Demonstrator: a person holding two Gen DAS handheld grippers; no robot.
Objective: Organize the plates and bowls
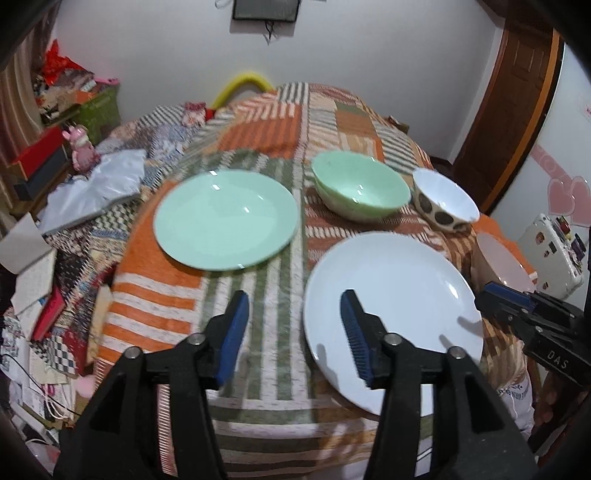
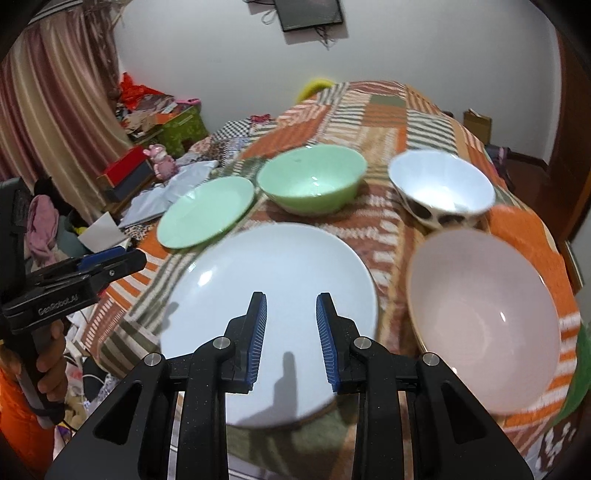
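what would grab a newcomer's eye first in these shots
The big round white plate lies nearest on the orange-and-green striped patchwork cloth, and no hand-held gripper is holding anything. A pale green plate lies to its left, a pale green bowl and a dark-spotted white bowl behind, and a wide pink bowl to its right.

We see both wrist views angled down from close above the near table edge; both share the white plate (image 1: 391, 295) (image 2: 273, 280).

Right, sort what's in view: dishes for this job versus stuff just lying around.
Job:
green plate
white plate
green bowl
spotted bowl
pink bowl

Lying about:
pink figurine
red box
grey plastic bag
wall screen
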